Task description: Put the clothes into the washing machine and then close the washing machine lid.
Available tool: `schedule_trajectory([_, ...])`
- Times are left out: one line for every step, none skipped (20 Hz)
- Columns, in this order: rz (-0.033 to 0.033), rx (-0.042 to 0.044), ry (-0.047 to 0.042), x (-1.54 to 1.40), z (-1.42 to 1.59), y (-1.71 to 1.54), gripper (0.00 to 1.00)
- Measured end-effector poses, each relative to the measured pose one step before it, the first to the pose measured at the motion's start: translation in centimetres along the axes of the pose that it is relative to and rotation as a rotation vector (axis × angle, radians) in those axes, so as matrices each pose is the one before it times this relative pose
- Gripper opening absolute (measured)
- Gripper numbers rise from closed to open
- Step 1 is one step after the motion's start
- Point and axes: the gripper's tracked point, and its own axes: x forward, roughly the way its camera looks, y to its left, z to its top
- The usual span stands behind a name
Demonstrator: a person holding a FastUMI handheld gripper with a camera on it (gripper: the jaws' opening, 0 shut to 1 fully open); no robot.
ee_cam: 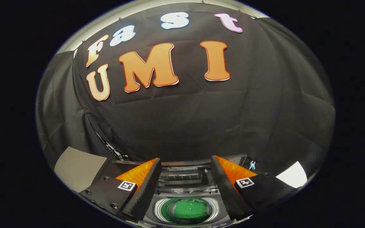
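My gripper [186, 180] hangs above the washing machine [185, 190] with its two fingers spread wide and nothing between them; I grip no cloth and I touch no part of the machine. Below and between my fingers lies the round drum opening [160, 210], and inside it sits the green garment [187, 209], bunched low in the tub; by my reading the clothes are already in, so that half of the task looks done. What remains is the lid [182, 175]; I judge the pale ribbed panel just beyond the drum, toward the booth's black cloth wall [201, 120], to be that lid, standing raised or folded back at the rear of the machine, though I cannot tell its exact tilt. That is the relation my next move turns on: the lid lies ahead of my fingers and beyond the drum, its long edge running crosswise to them, side to side; so I expect to reach forward over the opening, catch that edge and bring it down toward me over the garment. A pale patch of table top [78, 167] shows off to my left.
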Motion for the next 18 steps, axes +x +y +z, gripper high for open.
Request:
schedule_trajectory([-0.00297,-0.02506,-0.00136,0.931,0.396,0.353,0.99])
schedule_trajectory([0.00154,-0.01784,-0.00528,0.861,0.280,0.306,0.99])
schedule_trajectory([0.00158,-0.01032,-0.00068,0.691,0.177,0.435,1.00])
schedule_trajectory([0.00326,-0.00526,-0.00051,0.686,0.085,0.324,0.99])
schedule_trajectory([0.00345,-0.00266,0.00077,0.626,-0.037,0.240,0.99])
schedule_trajectory([0.00173,-0.00073,0.00476,0.587,-0.149,0.232,0.99])
schedule_trajectory([0.00339,-0.00075,0.00522,0.643,-0.106,0.197,0.99])
schedule_trajectory([0.00213,-0.00028,0.00525,0.565,-0.098,0.111,0.99])
schedule_trajectory([0.00019,-0.00130,0.00615,0.591,-0.184,0.101,0.99])
schedule_trajectory([-0.00146,0.00044,0.00512,0.554,-0.148,0.111,1.00])
schedule_trajectory([-0.00092,0.00050,0.00778,0.650,-0.225,0.033,1.00])
schedule_trajectory([-0.00186,0.00007,0.00957,0.493,-0.325,-0.015,1.00])
schedule_trajectory([-0.00064,-0.00170,0.01150,0.307,-0.508,0.094,0.99])
schedule_trajectory([0.00093,-0.00362,0.01434,0.361,-0.680,0.106,1.00])
schedule_trajectory([0.00287,-0.00436,0.01581,0.280,-0.661,0.201,0.99])
schedule_trajectory([0.00160,-0.00511,0.01538,0.281,-0.636,0.199,1.00])
schedule_trajectory([0.00330,-0.00175,-0.00485,0.043,-0.274,0.169,1.00])
schedule_trajectory([-0.00713,0.00673,-0.01931,0.029,0.456,-0.056,1.00])
